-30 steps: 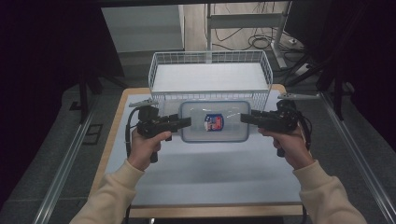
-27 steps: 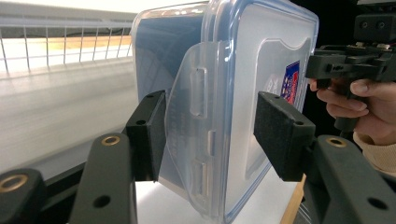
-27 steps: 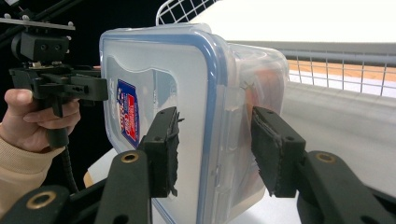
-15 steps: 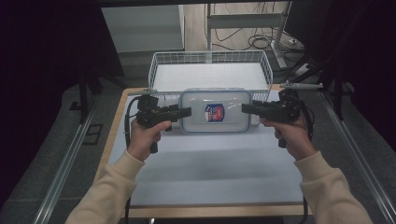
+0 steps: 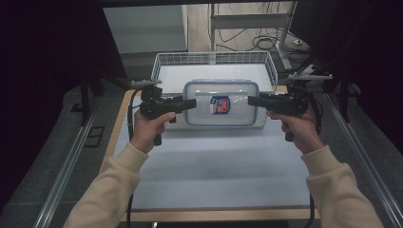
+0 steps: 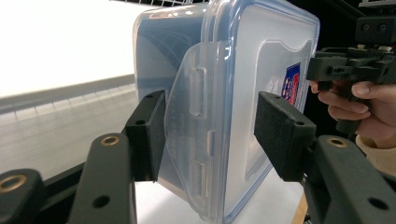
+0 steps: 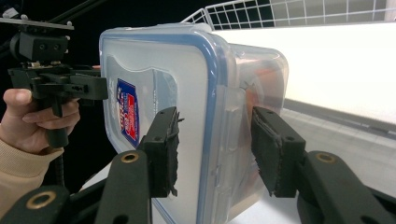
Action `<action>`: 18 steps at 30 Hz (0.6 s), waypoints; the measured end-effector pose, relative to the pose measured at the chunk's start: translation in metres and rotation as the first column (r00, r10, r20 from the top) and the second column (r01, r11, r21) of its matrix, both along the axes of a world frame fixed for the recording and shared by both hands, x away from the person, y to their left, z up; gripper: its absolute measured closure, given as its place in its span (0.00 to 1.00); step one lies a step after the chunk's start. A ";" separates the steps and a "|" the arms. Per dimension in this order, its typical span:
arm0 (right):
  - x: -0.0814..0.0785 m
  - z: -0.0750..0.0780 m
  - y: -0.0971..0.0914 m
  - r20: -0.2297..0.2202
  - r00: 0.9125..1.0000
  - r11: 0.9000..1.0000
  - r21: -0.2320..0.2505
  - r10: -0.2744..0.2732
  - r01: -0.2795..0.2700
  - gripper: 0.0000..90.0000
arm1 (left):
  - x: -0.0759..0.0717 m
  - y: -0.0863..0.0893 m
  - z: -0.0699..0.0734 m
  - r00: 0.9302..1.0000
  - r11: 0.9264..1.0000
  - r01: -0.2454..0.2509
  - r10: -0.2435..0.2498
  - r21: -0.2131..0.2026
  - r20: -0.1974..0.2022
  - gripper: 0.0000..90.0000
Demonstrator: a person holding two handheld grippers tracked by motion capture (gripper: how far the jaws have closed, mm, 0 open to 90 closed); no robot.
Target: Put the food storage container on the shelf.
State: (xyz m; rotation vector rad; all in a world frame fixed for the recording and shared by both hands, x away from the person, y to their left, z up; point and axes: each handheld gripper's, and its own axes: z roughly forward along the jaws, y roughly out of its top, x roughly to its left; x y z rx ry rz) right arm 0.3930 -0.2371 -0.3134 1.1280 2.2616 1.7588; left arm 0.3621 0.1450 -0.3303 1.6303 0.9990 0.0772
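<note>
A clear plastic container [image 5: 221, 90] with a blue-rimmed lid and a red-and-blue label [image 5: 219, 105] hangs level above the table, in front of the wire basket. My left gripper [image 5: 190, 103] is shut on its left end, pads over the lid clip [image 6: 198, 93]. My right gripper [image 5: 252, 100] is shut on its right end. In the left gripper view the jaws [image 6: 210, 135] flank the container [image 6: 261, 70], lid to the right. In the right gripper view the jaws [image 7: 215, 149] clamp the container [image 7: 154, 70] across lid and base.
A white wire basket [image 5: 214, 56] stands at the back of the table, just behind the container. The white table mat [image 5: 209, 161] stretches toward the person. Metal rails [image 5: 71, 161] run along both sides, and cables lie on the floor beyond.
Both hands have lifted the container off the mat and carried it away from the person, toward the basket. The grips on both ends look unchanged.
</note>
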 end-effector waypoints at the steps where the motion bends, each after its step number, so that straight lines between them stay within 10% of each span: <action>1: 0.001 0.002 0.000 0.000 1.000 1.000 -0.001 0.001 -0.001 0.59 | 0.001 0.000 0.001 1.000 1.000 0.000 0.000 -0.001 0.000 0.50; 18: 0.031 0.017 0.005 0.003 1.000 1.000 -0.012 0.001 -0.001 0.59 | 0.030 0.005 0.010 1.000 1.000 -0.006 0.006 -0.020 -0.004 0.50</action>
